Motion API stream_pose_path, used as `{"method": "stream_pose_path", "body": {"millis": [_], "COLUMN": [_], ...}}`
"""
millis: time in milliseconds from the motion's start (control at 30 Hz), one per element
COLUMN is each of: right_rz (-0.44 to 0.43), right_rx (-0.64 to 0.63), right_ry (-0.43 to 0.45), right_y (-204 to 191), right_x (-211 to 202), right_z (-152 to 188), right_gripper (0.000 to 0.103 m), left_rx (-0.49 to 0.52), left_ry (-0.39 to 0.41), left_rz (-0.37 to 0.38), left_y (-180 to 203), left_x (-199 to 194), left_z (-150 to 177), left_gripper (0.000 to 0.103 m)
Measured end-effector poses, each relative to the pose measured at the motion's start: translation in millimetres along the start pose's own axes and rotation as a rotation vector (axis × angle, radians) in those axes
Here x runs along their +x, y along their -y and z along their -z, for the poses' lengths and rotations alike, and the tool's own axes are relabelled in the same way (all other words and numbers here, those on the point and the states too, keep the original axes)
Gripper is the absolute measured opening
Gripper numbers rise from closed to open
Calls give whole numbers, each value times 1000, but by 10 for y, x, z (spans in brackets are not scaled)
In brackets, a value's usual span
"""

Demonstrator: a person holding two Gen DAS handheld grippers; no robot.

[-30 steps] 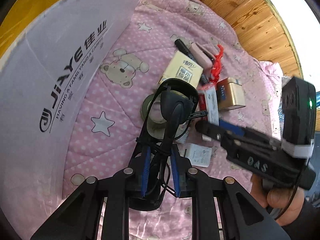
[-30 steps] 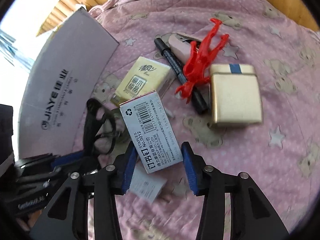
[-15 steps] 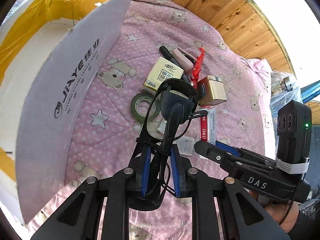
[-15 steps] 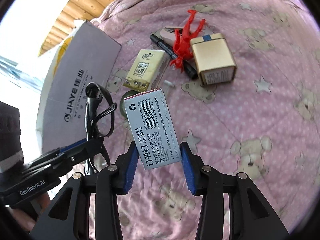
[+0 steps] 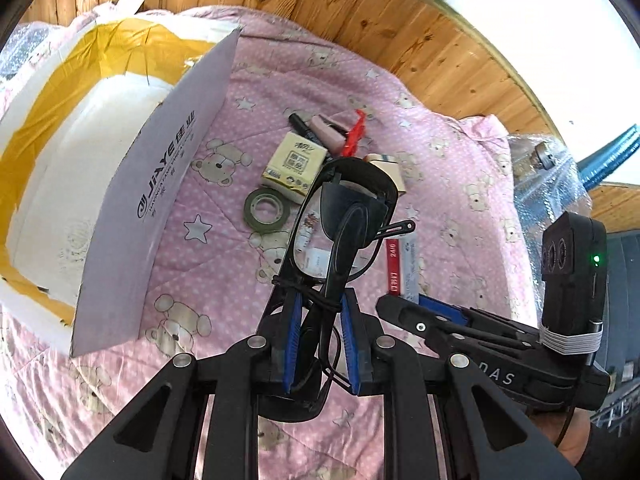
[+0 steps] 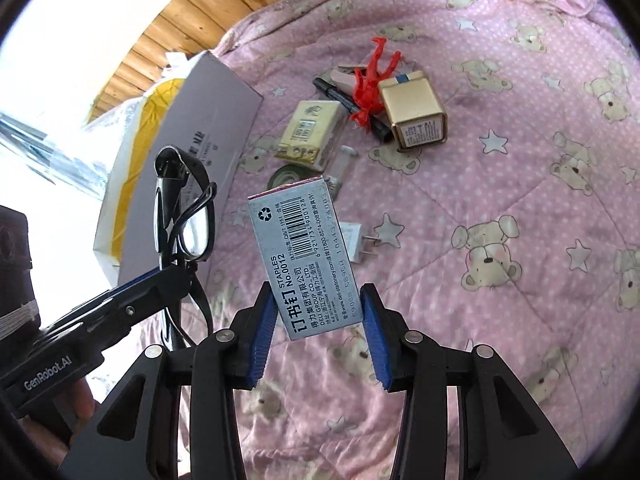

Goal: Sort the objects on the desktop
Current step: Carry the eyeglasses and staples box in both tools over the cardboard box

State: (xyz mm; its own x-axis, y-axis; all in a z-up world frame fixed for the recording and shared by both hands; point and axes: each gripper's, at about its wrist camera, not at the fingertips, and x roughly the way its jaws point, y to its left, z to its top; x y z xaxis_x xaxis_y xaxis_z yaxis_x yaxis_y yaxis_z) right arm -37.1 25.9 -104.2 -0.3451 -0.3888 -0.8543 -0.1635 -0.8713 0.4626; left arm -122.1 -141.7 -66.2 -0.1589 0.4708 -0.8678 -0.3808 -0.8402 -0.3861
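Observation:
My left gripper [image 5: 318,320] is shut on folded black glasses [image 5: 344,216], held above the pink blanket; the same glasses [image 6: 180,208] show at the left of the right wrist view. My right gripper [image 6: 318,320] is shut on a grey staples box [image 6: 304,252], lifted off the blanket; its red edge [image 5: 394,266] appears in the left wrist view. On the blanket lie a yellow tissue pack [image 6: 310,136], a gold box [image 6: 414,116], a red clip [image 6: 372,80], a black marker [image 6: 352,106], a green tape roll [image 5: 267,210] and a white charger plug [image 6: 354,240].
An open cardboard box [image 5: 80,152] with a grey printed flap [image 5: 160,184] stands at the left. A wooden wall [image 5: 400,36] runs behind the pink bear-print blanket [image 6: 520,200]. A pink case [image 5: 326,134] lies by the marker. Bubble wrap [image 5: 548,188] sits at the right.
Both grippers have risen and drawn back from the pile, each keeping its object. The cardboard box interior has come further into the left wrist view.

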Motion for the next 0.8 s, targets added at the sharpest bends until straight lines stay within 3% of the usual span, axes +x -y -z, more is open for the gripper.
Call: {"method": "stream_pose_path", "body": {"millis": [800], "right_rz": [43], "right_rx": [-100], "right_ry": [92], "right_y": [-594], "right_x": [-409], "right_z": [287], "right_gripper": [44], "left_rx": [39], "left_ry": [129], "left_rz": [61], "left_y": [154], "left_x": [-751], "left_z": [352], "left_gripper": [21]}}
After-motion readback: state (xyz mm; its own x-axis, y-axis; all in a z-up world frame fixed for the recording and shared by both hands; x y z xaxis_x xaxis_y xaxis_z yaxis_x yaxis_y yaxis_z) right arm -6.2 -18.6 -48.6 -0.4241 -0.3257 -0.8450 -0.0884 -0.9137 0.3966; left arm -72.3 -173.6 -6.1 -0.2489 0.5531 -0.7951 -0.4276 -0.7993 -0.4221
